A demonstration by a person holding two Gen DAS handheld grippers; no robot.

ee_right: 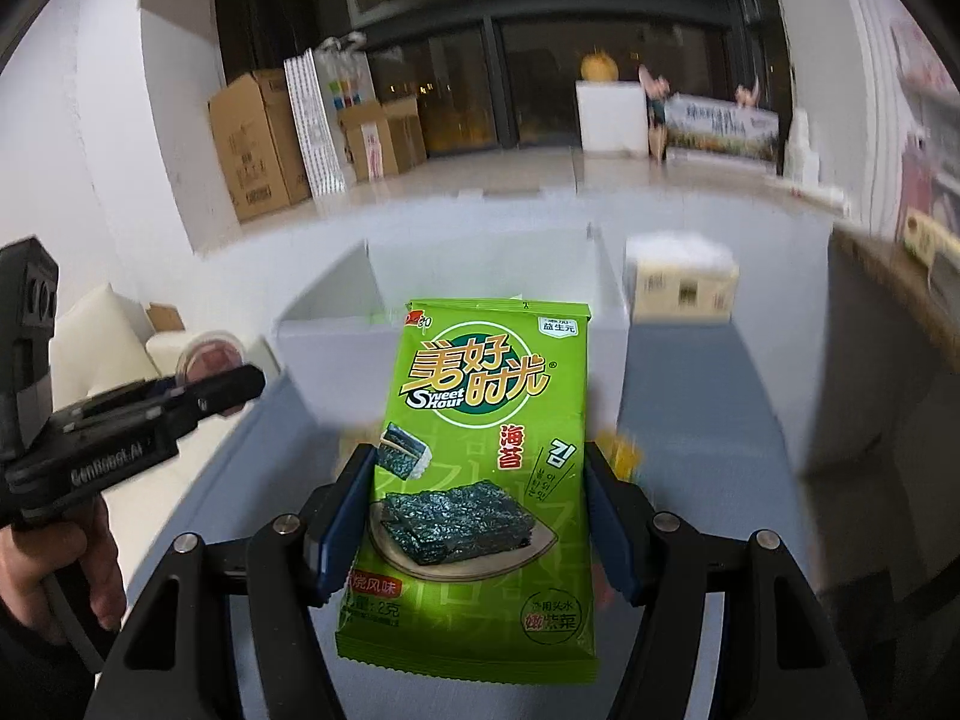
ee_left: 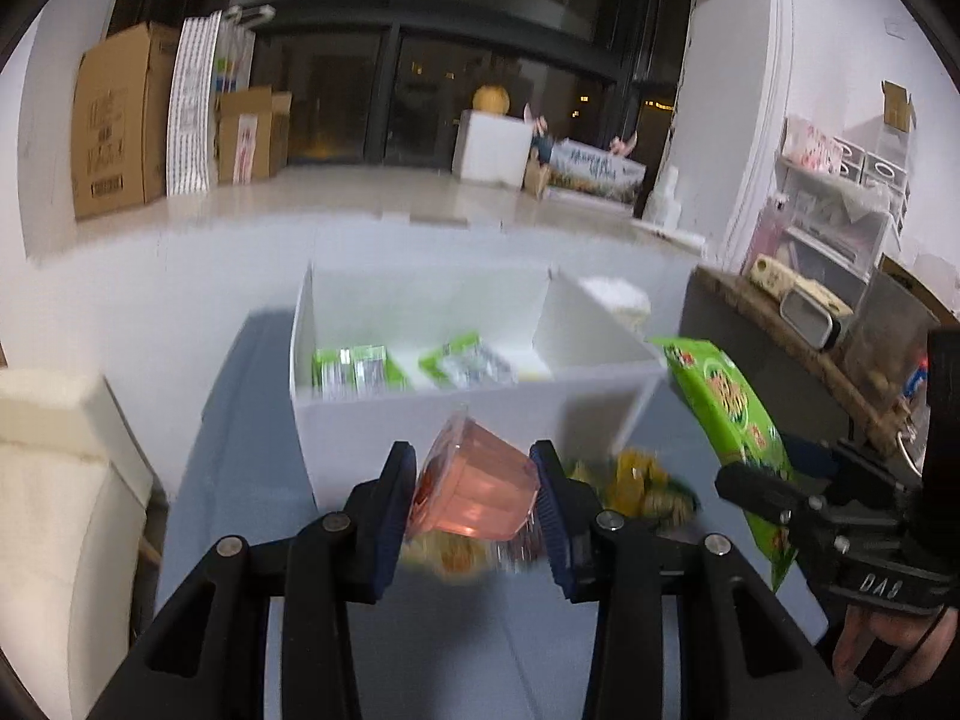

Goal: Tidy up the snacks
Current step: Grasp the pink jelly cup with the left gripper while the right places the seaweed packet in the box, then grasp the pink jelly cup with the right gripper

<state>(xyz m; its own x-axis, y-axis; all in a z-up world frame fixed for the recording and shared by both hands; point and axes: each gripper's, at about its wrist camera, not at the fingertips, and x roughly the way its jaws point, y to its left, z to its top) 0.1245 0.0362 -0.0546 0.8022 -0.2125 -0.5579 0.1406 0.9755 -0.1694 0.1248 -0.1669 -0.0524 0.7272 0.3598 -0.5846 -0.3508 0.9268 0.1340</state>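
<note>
My left gripper [ee_left: 474, 483] is shut on a pink jelly cup [ee_left: 474, 489], tilted on its side and held above the blue table in front of the white divided box [ee_left: 456, 414]. My right gripper [ee_right: 480, 510] is shut on a green seaweed snack packet [ee_right: 480, 468], held upright in front of the same box [ee_right: 336, 324]. In the left wrist view the packet [ee_left: 726, 408] and right gripper show at the right. In the right wrist view the left gripper [ee_right: 198, 384] and the cup [ee_right: 210, 354] show at the left. Two green packets [ee_left: 354, 369] lie in the box's left compartment.
Yellow and orange snacks [ee_left: 642, 483] lie on the blue table [ee_left: 240, 450] under the grippers. A small pale carton [ee_right: 681, 288] stands behind the box at the right. A brown counter with clutter [ee_left: 798, 324] is on the right, a cream sofa [ee_left: 54, 480] on the left.
</note>
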